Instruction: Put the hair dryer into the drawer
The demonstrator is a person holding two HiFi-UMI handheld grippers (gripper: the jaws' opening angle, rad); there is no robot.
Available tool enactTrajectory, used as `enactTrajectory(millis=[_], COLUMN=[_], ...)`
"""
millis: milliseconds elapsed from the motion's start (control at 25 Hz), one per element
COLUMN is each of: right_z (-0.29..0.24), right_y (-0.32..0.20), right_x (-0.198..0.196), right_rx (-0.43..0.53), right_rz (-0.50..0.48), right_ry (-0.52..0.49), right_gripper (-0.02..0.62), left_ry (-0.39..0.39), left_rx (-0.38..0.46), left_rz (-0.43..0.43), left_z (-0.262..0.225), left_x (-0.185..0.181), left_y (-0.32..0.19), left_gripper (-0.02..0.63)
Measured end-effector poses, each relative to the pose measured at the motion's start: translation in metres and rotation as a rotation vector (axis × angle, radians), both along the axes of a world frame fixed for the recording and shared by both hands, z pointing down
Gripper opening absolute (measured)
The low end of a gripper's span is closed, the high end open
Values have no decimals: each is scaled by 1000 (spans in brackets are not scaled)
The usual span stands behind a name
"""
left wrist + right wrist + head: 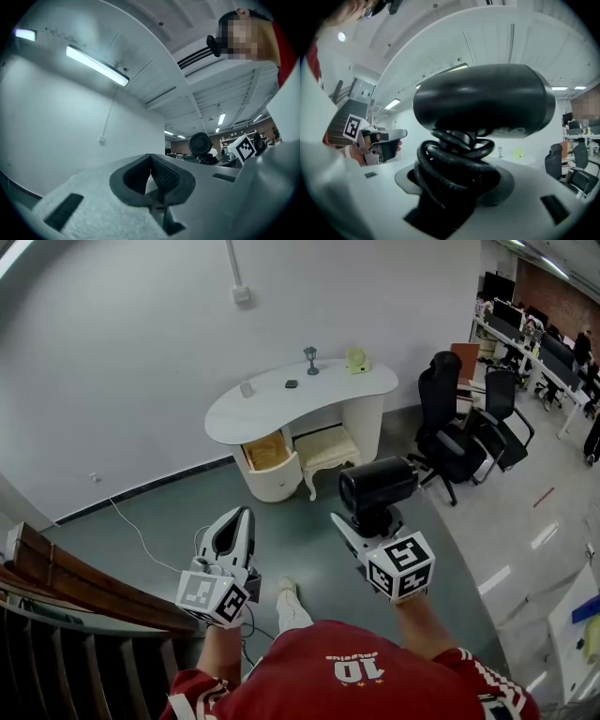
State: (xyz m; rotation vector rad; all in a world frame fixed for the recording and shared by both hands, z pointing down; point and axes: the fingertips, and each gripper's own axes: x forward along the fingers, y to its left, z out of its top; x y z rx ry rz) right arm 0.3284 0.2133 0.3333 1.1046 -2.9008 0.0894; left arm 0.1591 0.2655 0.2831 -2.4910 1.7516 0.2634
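Observation:
The black hair dryer stands upright in my right gripper, which is shut on its handle. In the right gripper view the dryer body fills the middle, and its cord is coiled round the handle between the jaws of that gripper. My left gripper hangs beside it on the left, shut with nothing in it; its pads meet. Far ahead, the white desk has an open drawer with a wooden inside at its left end.
A cream stool stands under the desk. Small items sit on the desktop, among them a yellow-green one. Black office chairs stand at the right. A wooden stair rail runs at the lower left. Grey floor lies between me and the desk.

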Motion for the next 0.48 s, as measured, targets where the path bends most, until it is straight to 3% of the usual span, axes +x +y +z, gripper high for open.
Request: enactTrajectory(millis=[480], right_z=[5], right_y=[-11], right_x=[-10], right_rx=[54], right_rz=[25], right_ry=[37], right_gripper=[250], left_ry=[-36], left_rx=[-6], left_rz=[-26], left_z=[9], left_x=[-11], left_y=[-4], left_gripper=[-2])
